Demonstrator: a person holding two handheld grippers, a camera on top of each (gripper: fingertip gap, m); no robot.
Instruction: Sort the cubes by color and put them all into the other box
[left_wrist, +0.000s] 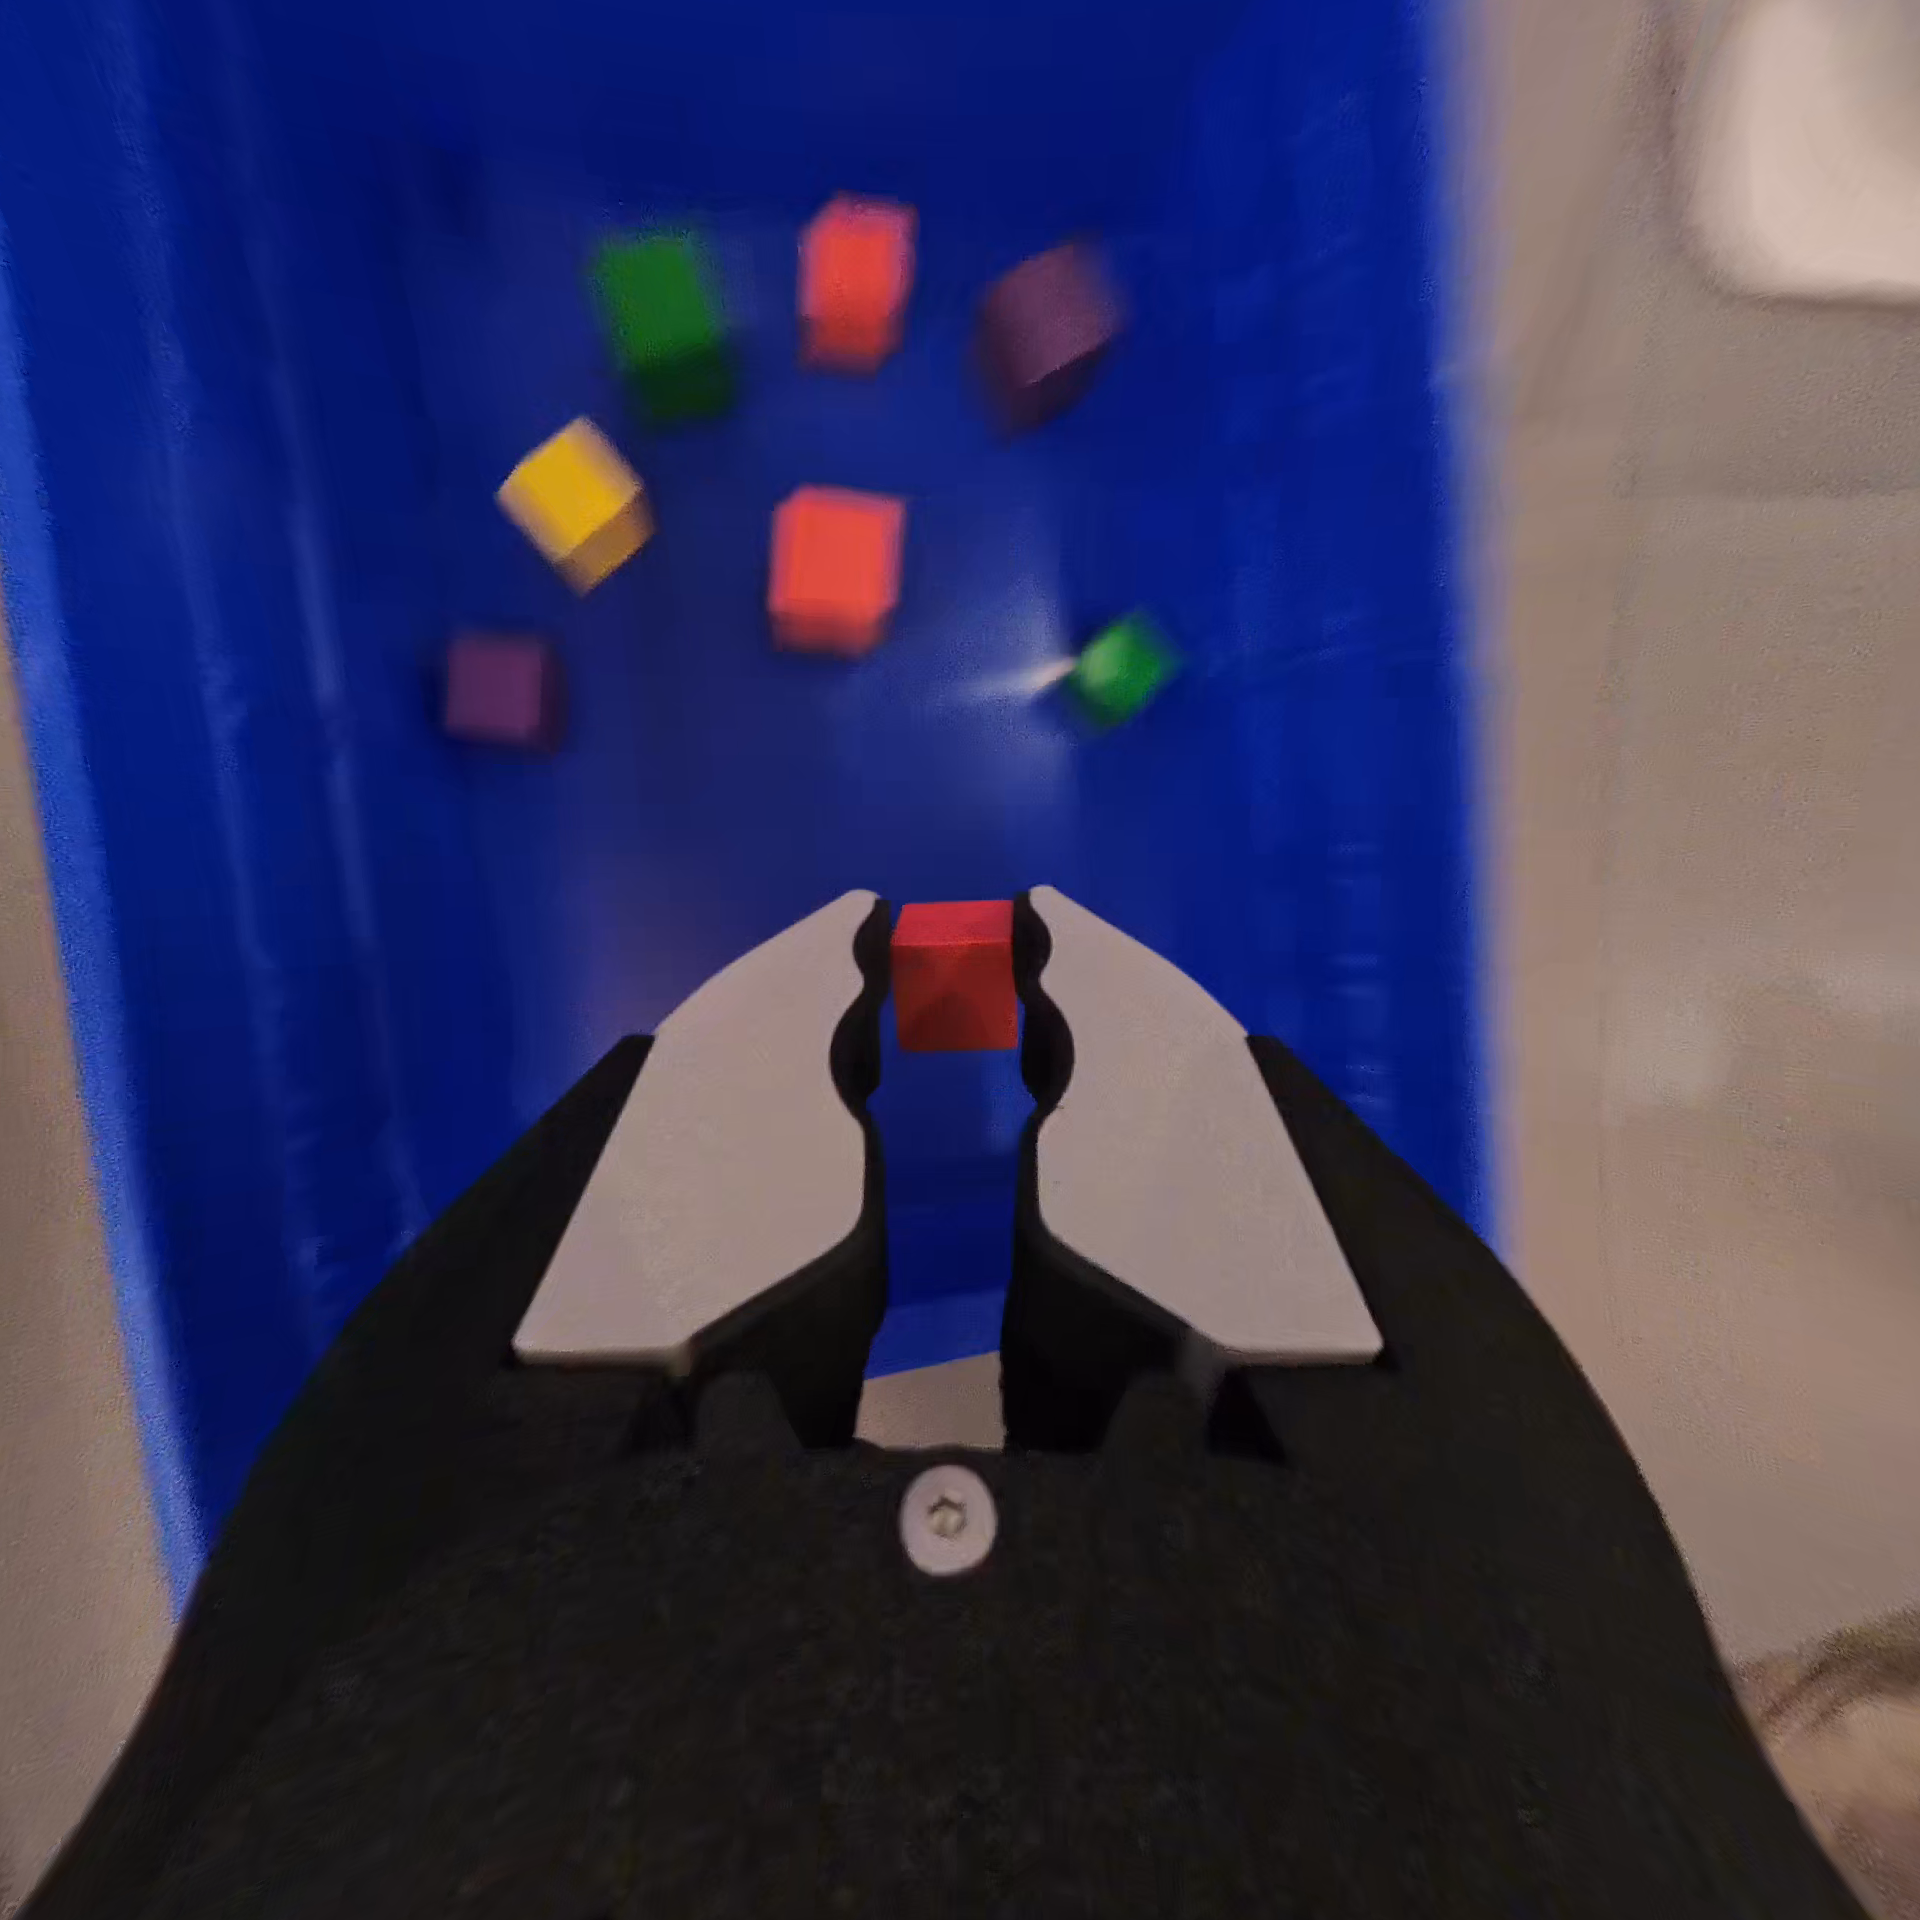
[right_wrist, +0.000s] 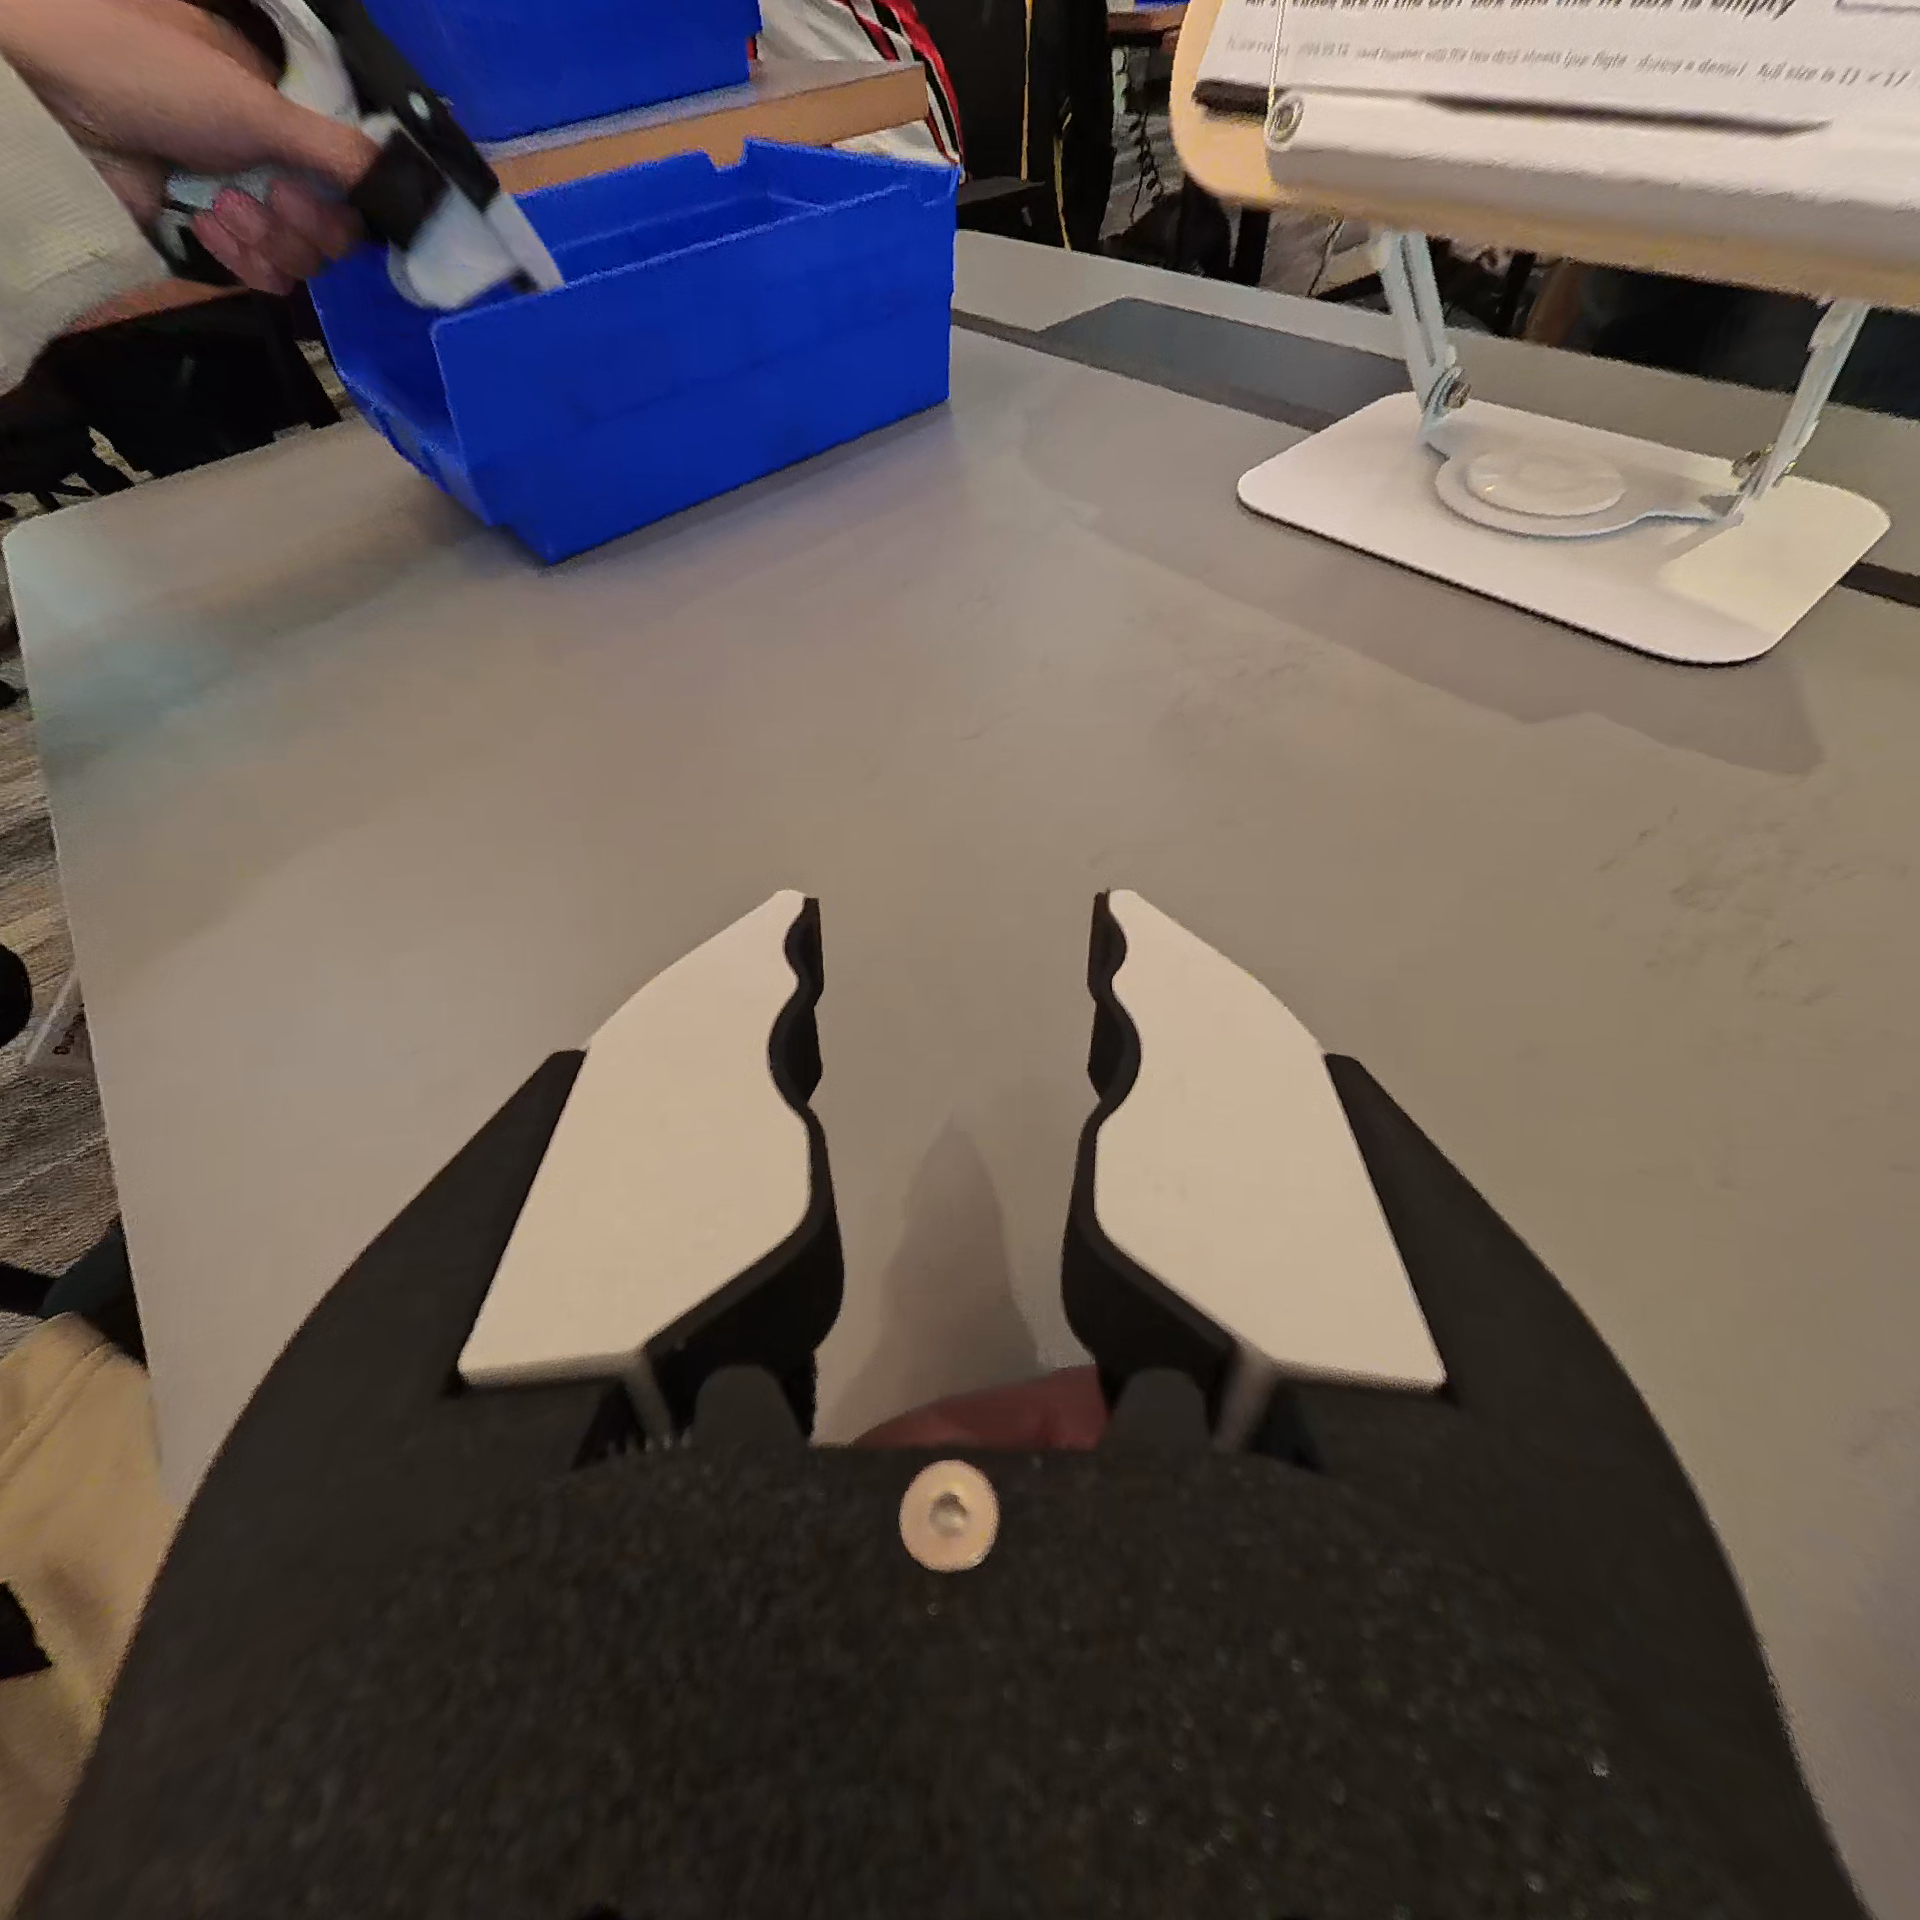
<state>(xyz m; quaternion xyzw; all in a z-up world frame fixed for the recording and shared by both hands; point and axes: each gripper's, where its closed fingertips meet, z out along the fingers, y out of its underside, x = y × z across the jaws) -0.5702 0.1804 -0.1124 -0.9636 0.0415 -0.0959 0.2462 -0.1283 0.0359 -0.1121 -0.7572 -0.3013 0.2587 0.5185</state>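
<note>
In the left wrist view my left gripper is shut on a red cube and holds it above the floor of a blue box. Below lie loose cubes, blurred: two orange-red ones, two green, two purple and one yellow. In the right wrist view my right gripper is open and empty over the grey table. The left gripper shows far off, dipping into the blue box.
A second blue box stands behind the first on a wooden board. A white stand holding a printed sheet is at the table's right. A person's hand holds the left gripper at the far left. Some 45 centimeters of space lies between my two pairs of fingers.
</note>
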